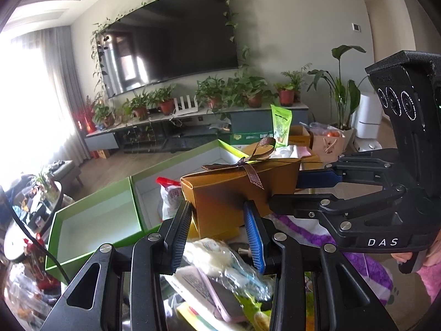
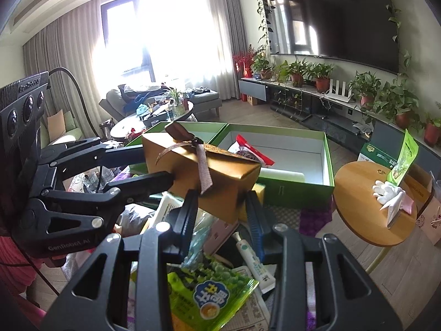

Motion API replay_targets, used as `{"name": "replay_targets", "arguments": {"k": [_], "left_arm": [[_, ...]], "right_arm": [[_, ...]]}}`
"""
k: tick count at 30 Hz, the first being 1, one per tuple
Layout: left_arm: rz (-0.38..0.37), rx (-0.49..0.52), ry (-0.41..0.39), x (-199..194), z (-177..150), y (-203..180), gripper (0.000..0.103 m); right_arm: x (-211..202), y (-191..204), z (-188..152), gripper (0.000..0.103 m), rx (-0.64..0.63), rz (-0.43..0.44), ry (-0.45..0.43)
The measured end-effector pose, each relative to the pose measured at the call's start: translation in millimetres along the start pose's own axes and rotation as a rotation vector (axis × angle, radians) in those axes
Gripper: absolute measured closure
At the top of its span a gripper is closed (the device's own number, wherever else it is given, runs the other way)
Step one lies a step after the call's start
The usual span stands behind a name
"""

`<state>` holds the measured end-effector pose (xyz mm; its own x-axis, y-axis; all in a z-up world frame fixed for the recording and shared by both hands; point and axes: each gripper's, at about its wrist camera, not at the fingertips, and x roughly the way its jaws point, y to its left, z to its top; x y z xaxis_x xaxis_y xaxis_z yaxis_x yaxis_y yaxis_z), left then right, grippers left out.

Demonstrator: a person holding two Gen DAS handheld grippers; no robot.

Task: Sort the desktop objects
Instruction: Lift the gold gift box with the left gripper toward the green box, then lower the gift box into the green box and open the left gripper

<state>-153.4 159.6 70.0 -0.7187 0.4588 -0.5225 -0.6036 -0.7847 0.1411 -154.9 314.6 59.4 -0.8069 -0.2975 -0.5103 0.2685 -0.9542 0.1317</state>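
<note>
A long golden-brown gift box (image 1: pixel 237 190) tied with a brown ribbon bow hangs in the air, held at both ends. My left gripper (image 1: pixel 217 207) is shut on its near end in the left wrist view, blue pads pressing both sides. My right gripper (image 1: pixel 297 190) clamps the far end from the right. In the right wrist view the same box (image 2: pixel 198 165) sits between the right gripper (image 2: pixel 222 195) fingers, and the left gripper (image 2: pixel 157 165) grips it from the left. Behind the box stands an open green box (image 2: pixel 297 190) with a red-and-white snack bag (image 2: pixel 248 151) inside.
A second open green tray (image 1: pixel 91 220) lies left of the first. Below the grippers is clutter: a green snack bag (image 2: pixel 209 292), a white tube (image 2: pixel 253 262), a pink phone (image 1: pixel 220 298). A round wooden side table (image 2: pixel 358 193) stands at the right. A pink sleeve (image 1: pixel 432 278) shows at the right edge.
</note>
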Motion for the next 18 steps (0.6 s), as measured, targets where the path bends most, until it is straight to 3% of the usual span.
{"name": "replay_targets", "arguments": {"k": [18], "left_arm": [[-0.011, 0.020, 0.022, 62, 39, 17, 0.065]], "right_arm": [[40, -47, 33, 0.066, 0.019, -0.024, 0.000]]}}
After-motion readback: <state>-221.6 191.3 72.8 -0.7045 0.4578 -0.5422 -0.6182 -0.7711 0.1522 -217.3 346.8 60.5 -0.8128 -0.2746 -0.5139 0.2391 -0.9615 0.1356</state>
